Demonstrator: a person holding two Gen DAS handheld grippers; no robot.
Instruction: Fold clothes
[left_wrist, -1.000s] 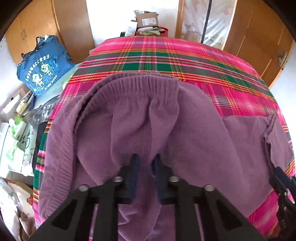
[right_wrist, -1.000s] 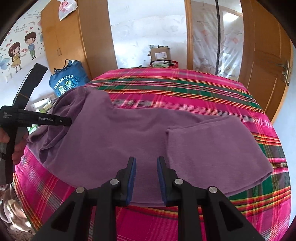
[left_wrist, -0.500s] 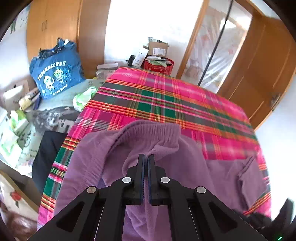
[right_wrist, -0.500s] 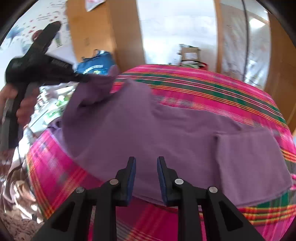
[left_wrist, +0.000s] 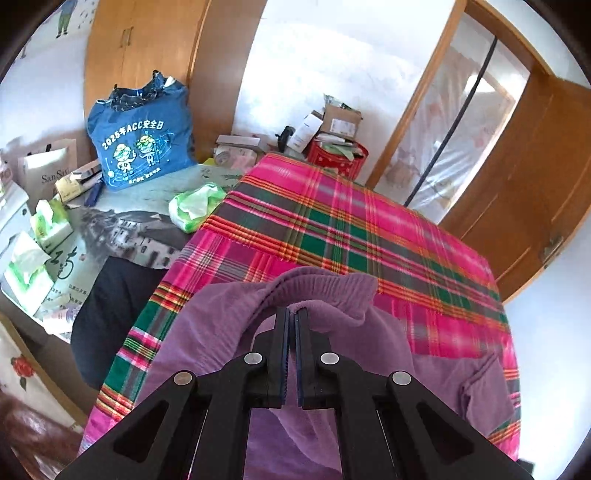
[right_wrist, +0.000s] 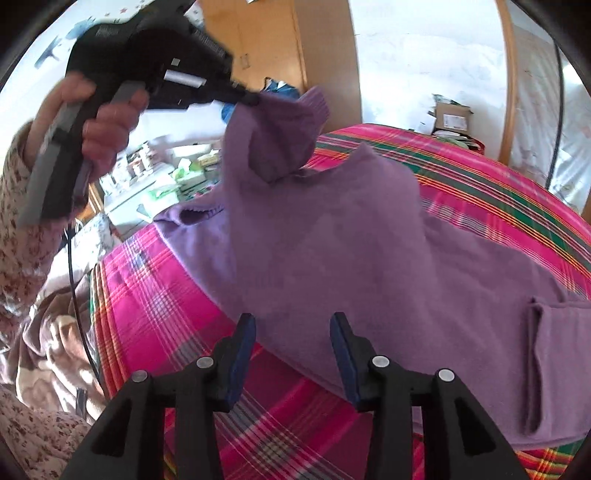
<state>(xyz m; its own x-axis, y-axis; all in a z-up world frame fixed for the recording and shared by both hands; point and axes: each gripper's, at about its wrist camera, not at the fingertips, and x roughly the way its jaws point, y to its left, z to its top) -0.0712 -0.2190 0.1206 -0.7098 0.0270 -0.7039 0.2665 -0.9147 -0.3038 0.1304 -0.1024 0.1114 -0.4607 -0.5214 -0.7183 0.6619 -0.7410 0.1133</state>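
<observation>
Where left gripper (left_wrist: 291, 314) pinches its ribbed hem, purple sweater (right_wrist: 332, 236) lifts, right gripper (right_wrist: 291, 325) opening, empty.

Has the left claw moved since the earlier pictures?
Yes. The left claw, shut on the purple garment, has risen above the plaid bed, lifting that end.

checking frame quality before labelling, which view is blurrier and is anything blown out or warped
Right wrist view: motion blur smears the hand gripping the left claw and the lifted purple knit garment; the right claw, opening, stays sharp. Left wrist view: sharper, the left claw crisp on the garment's ribbed edge; the white wall is washed out. Both views: fisheye bends the pink plaid bedspread.
</observation>
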